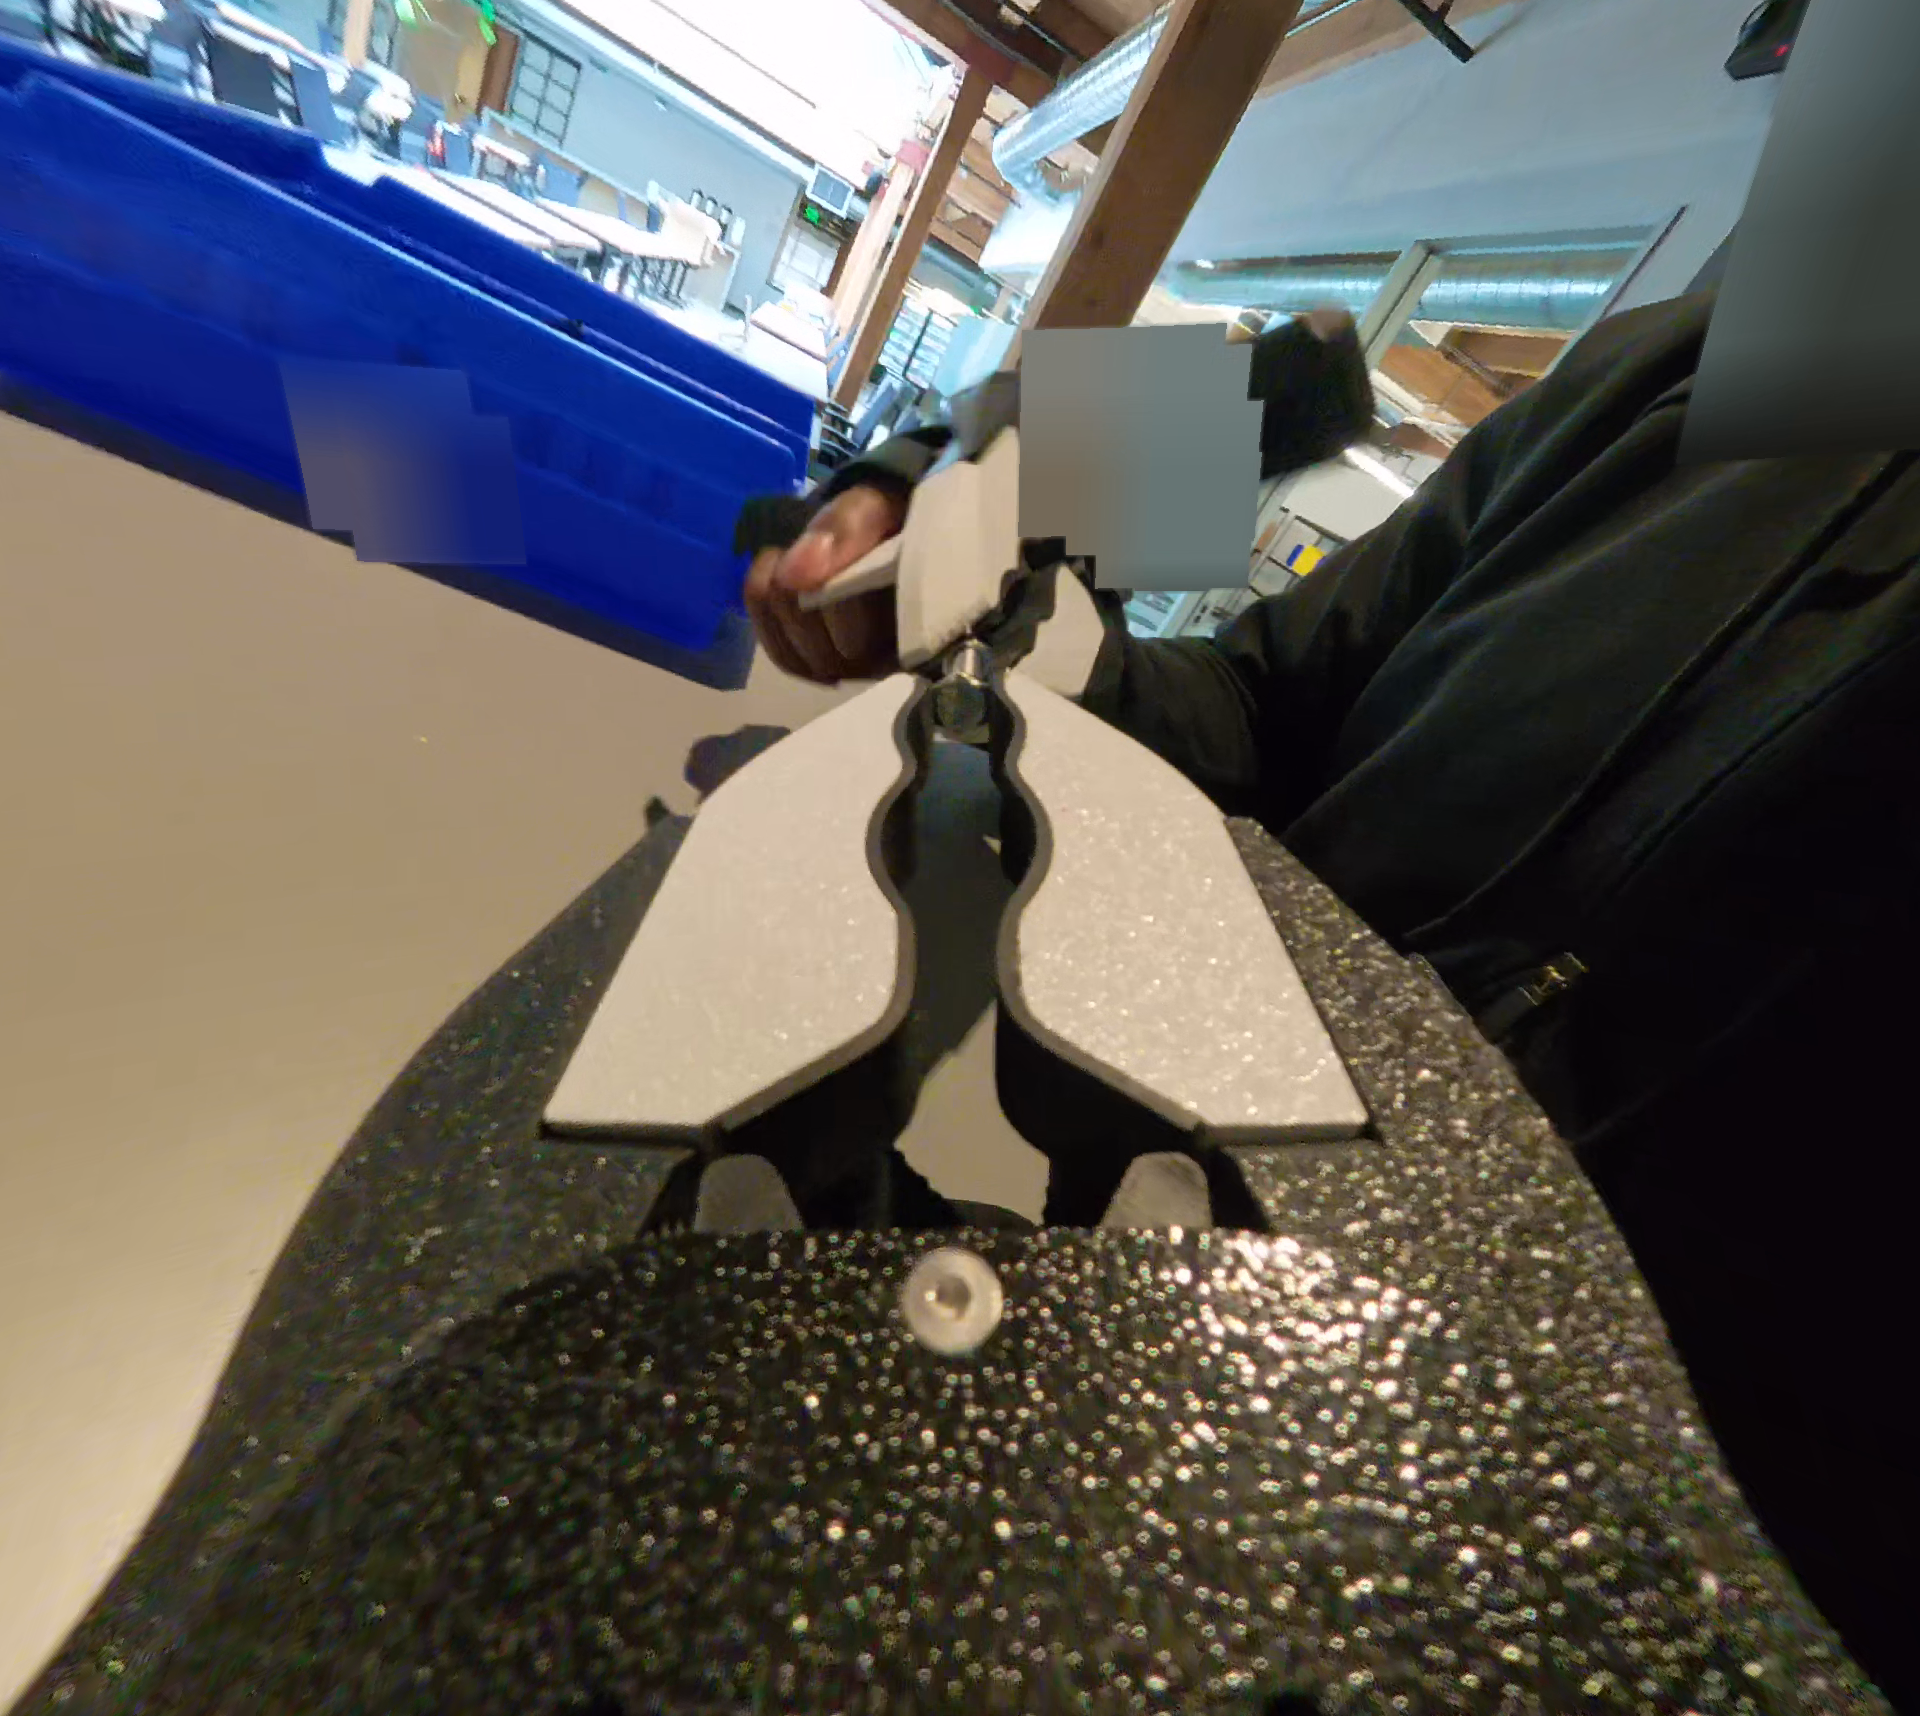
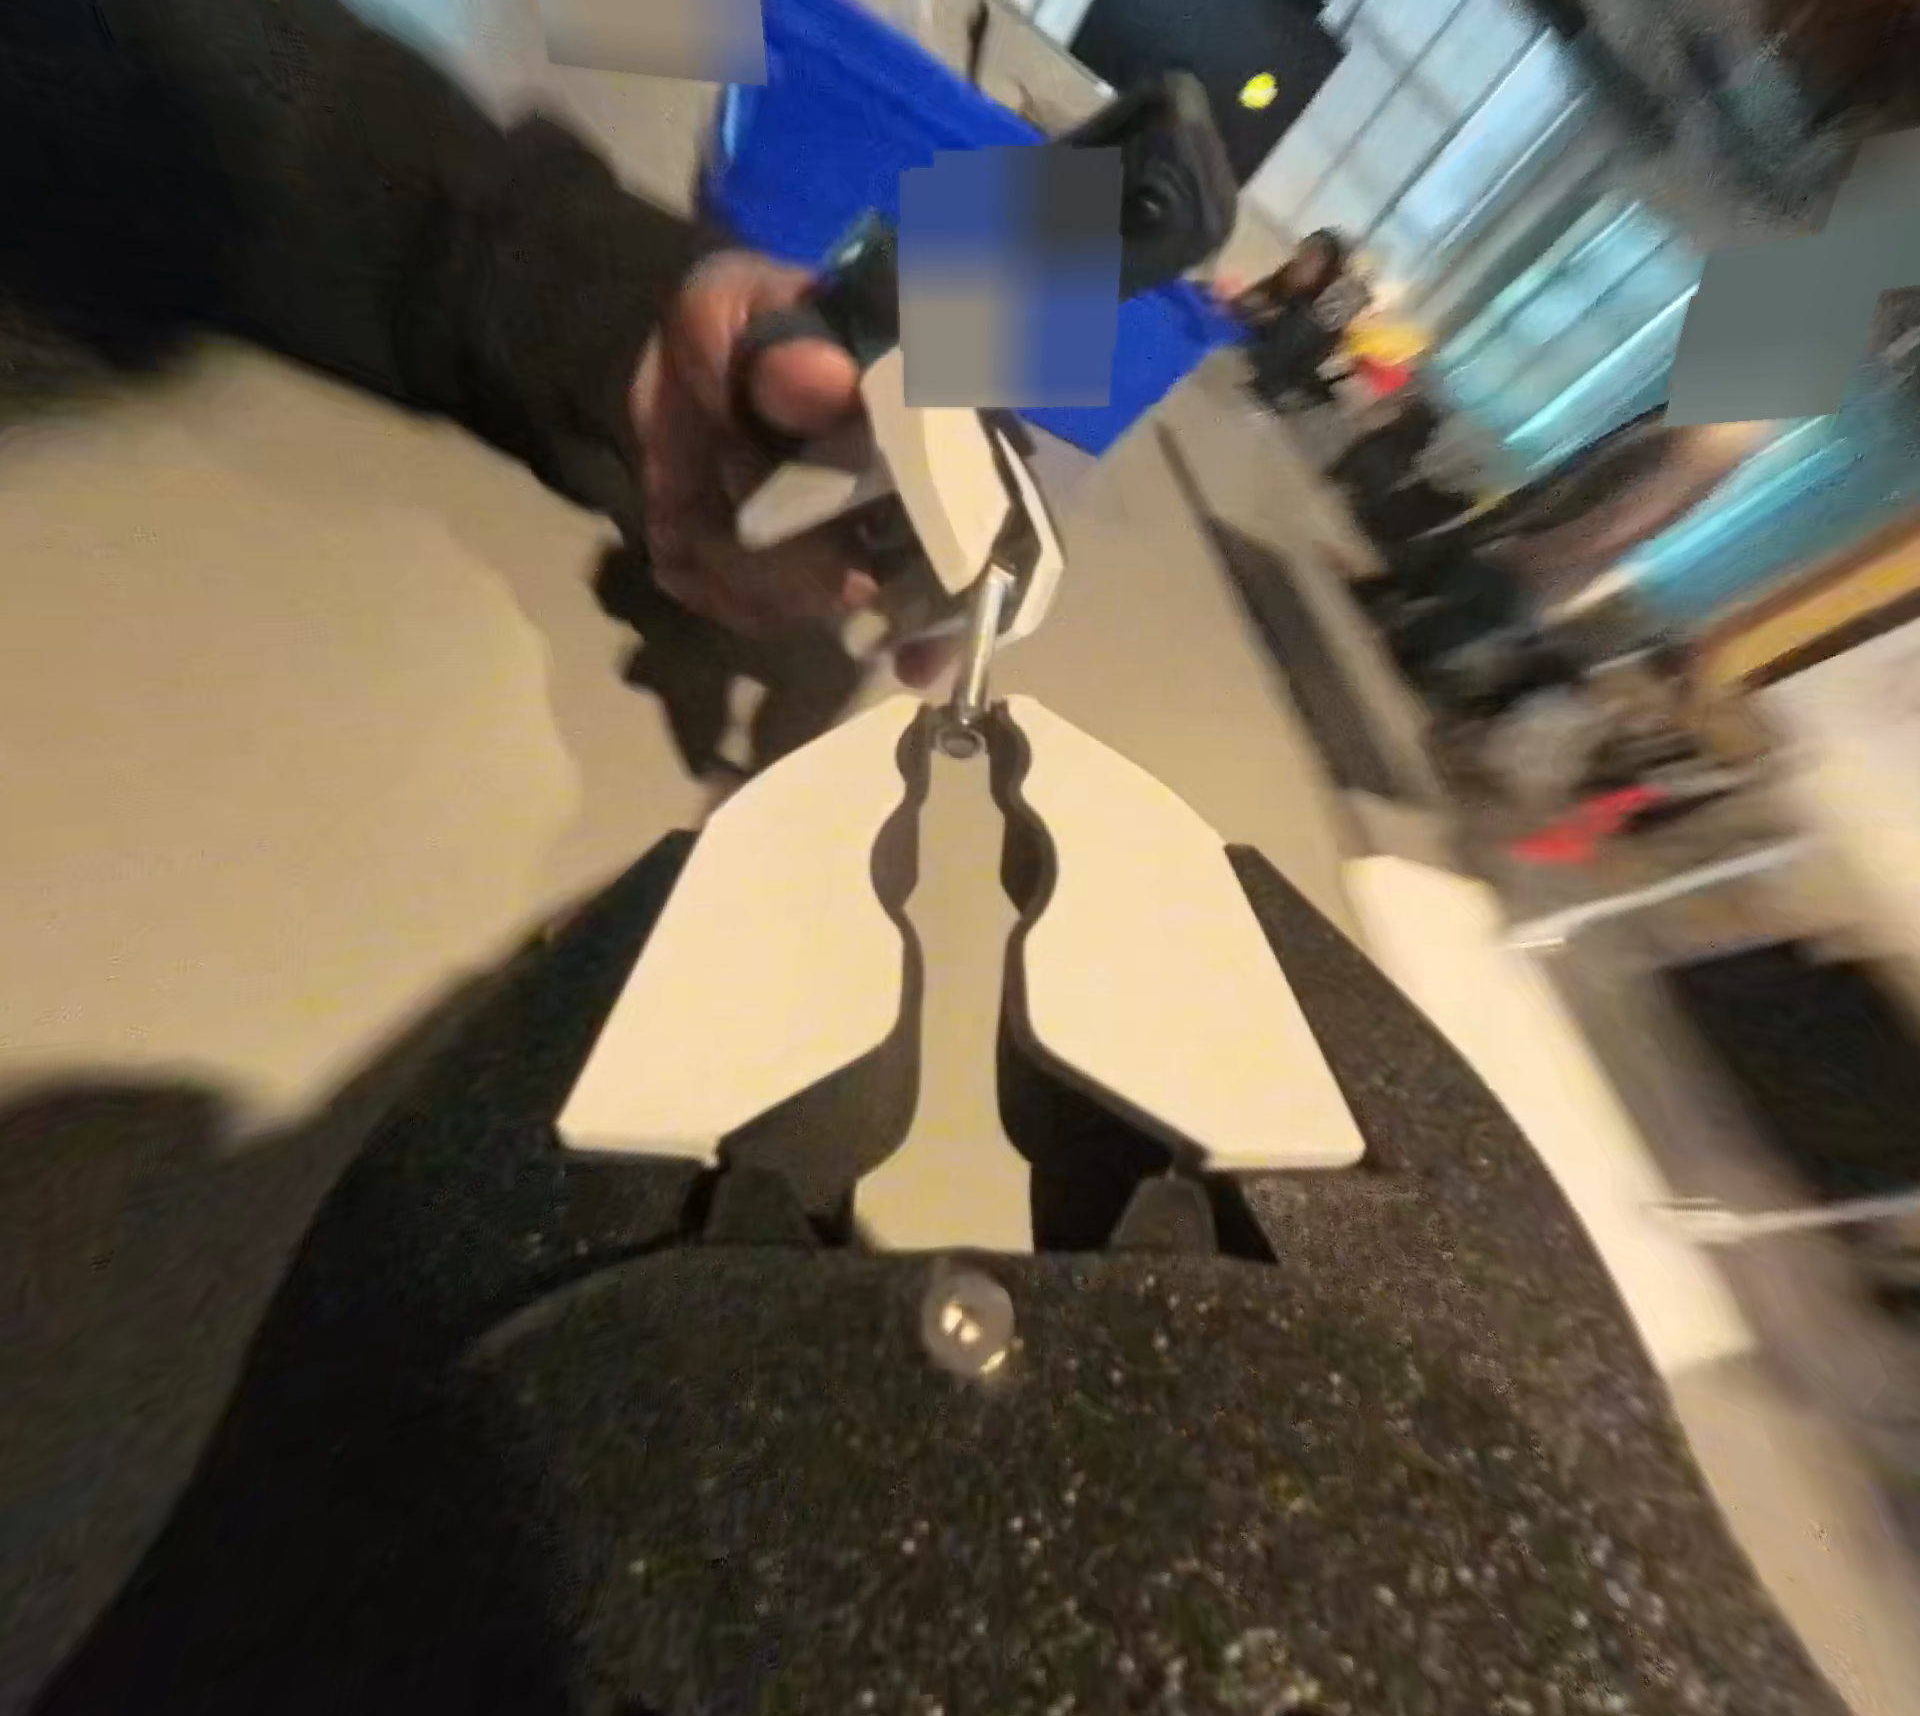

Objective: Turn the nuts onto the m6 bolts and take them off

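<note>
We find the left gripper closed on the bolt by its hex head, bracing it. The right gripper is pinched on the nut at the shank's end, aligned for turning, clear of the table.

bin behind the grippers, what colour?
Solid blue. The bin shows sharpest in the left wrist view, lying on the table.
</note>
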A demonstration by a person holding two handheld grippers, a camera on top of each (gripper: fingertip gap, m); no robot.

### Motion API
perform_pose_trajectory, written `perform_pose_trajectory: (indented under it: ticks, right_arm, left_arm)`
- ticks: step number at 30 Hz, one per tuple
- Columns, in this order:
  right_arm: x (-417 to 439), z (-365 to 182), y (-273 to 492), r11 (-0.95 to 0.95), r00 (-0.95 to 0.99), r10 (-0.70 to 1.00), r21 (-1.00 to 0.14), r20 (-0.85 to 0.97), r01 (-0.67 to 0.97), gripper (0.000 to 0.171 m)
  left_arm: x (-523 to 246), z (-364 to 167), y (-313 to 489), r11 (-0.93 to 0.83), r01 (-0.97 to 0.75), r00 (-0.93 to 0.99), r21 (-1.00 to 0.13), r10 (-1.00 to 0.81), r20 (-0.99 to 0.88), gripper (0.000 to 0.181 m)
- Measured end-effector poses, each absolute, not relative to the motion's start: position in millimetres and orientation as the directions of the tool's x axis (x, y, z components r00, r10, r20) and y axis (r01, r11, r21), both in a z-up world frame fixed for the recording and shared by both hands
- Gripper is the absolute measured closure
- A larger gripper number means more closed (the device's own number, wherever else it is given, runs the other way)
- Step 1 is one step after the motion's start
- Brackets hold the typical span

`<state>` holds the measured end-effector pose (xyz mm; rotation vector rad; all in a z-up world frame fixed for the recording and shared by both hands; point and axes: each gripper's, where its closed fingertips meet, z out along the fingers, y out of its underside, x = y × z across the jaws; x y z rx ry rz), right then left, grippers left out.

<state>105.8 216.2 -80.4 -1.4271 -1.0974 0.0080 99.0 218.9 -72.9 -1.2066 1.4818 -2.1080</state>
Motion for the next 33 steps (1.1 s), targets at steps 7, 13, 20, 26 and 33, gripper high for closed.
perform_pose_trajectory:
  ticks: [7, 13, 20, 26, 33]
  right_arm:
    - [107, -68, 218, 0.268, 0.595, 0.522, -0.780, 0.611, 0.566, 0.138]
    - [101, -57, 216, -0.080, 0.623, 0.781, -0.996, -0.039, 0.037, 0.127]
    - [96, -62, 215, -0.218, 0.552, 0.807, -0.974, -0.210, -0.052, 0.159]
    - [104, -77, 215, 0.231, 0.547, 0.591, -0.774, 0.593, 0.590, 0.160]
    - [101, -68, 215, 0.219, 0.614, 0.597, -0.841, 0.517, 0.495, 0.134]
  left_arm:
    - [97, -65, 221, -0.404, -0.141, -0.616, -0.904, -0.679, 0.400, 0.171]
    - [95, -57, 225, -0.366, -0.064, -0.606, -0.928, -0.725, 0.327, 0.171]
    - [95, -56, 222, -0.323, -0.040, -0.604, -0.945, -0.746, 0.281, 0.171]
    - [98, -69, 217, -0.394, -0.175, -0.617, -0.902, -0.670, 0.413, 0.171]
    - [97, -60, 222, -0.390, -0.099, -0.616, -0.916, -0.698, 0.364, 0.171]
